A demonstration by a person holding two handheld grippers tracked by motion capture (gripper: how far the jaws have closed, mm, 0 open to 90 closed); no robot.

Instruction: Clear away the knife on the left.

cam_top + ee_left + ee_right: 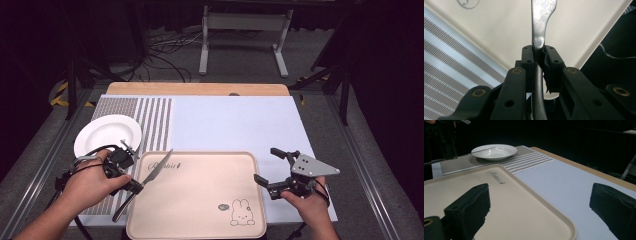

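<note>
Nearest the camera: two forearms entering at the counter's [200, 89] near edge, on either side of the beige tray [200, 210].

Left gripper [134, 186] just off the tray's left rim, fingers [527, 56] clamped tight on a table knife [157, 170] where handle meets blade. Blade slanted up and inward across the tray's near-left corner, tip over the tray surface close to the printed script; dark handle trailing back toward the counter's near edge, outside the tray.

Left of the tray's far-left corner: a white soup plate [107, 132] on the striped grey end of the placemat [230, 122], a utensil resting on its rim, too small to name. Narrow gap between plate and tray rim.

Right gripper [267, 167] just beyond the tray's right rim, over the pale blue mat, fingers [471, 206] spread wide apart with nothing between them.

Tray interior bare apart from the script near its far-left corner and a rabbit drawing [241, 212] near its near-right corner. Beyond the tray's far rim, a broad stretch of plain mat up to the counter's wooden back edge.
</note>
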